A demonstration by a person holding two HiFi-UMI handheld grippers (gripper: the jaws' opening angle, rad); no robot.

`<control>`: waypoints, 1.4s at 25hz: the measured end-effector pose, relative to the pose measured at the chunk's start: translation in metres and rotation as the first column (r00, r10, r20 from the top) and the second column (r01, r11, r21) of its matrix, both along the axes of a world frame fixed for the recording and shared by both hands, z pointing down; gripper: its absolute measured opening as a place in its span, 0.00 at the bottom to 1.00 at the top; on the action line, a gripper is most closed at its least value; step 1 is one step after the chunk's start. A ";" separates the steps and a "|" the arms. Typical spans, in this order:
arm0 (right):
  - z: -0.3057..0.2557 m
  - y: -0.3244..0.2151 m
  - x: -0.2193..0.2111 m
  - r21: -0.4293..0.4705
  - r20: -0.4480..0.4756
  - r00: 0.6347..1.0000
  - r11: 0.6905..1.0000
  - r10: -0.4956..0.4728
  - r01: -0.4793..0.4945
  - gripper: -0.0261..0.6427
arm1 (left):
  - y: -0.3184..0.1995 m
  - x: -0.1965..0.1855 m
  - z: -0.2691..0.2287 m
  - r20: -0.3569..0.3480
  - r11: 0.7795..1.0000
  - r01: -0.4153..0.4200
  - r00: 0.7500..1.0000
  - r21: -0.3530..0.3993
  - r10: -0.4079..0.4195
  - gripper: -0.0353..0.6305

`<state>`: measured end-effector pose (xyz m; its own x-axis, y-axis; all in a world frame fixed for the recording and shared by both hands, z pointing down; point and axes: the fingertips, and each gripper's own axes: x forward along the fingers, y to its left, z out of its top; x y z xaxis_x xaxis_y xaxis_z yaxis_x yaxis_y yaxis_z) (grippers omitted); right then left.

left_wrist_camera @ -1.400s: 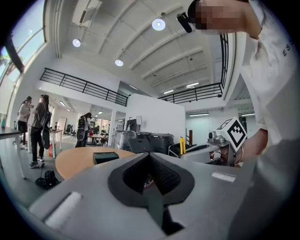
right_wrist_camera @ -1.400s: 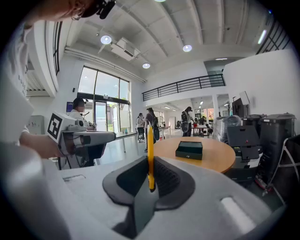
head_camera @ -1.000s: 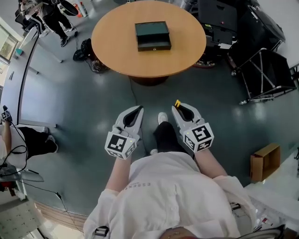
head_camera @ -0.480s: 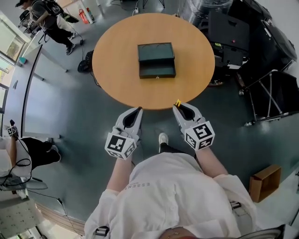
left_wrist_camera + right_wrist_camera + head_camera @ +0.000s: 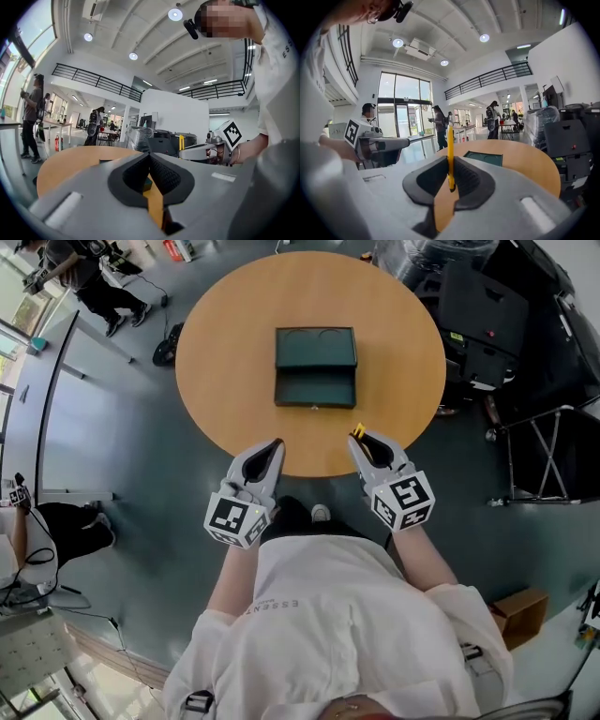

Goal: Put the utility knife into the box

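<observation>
Right hand-held gripper (image 5: 450, 174), mine, clamped on utility knife (image 5: 450, 150), long axis upright between jaws. Box (image 5: 315, 367) open on table (image 5: 225, 343), ahead, slightly left. Left hand-held gripper (image 5: 150, 174) closed, empty.

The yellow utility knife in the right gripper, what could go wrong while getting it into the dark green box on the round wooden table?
The thin yellow utility knife is pinched only near one end by the right gripper, so it may pivot or slip. The open dark green box lies at the middle of the round wooden table, well ahead of the jaws; the reach could jolt the knife loose.
</observation>
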<state>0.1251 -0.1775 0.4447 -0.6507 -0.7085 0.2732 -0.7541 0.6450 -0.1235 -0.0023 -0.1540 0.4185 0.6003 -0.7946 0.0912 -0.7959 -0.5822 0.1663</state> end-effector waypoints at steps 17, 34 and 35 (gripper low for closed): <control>0.043 -0.137 -0.057 -0.111 -0.102 0.989 0.989 -0.112 0.100 0.09 | -0.150 -0.008 0.015 -0.015 0.996 -0.092 0.996 -0.021 0.092 0.06; 0.208 -0.187 -0.100 -0.437 -0.353 0.835 0.863 -0.422 0.252 0.09 | -0.194 -0.054 0.083 -0.018 0.990 0.037 0.999 -0.137 -0.040 0.06; 0.216 -0.187 -0.101 -0.470 -0.352 0.824 0.845 -0.443 0.253 0.09 | -0.197 -0.056 0.086 -0.020 0.989 0.044 0.999 -0.142 -0.048 0.06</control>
<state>0.0241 -0.3643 0.6609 -0.5774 -0.2291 0.7837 -0.5210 0.8424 -0.1376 -0.0583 -0.3507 0.5042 0.5666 -0.8016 0.1906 -0.8162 -0.5143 0.2632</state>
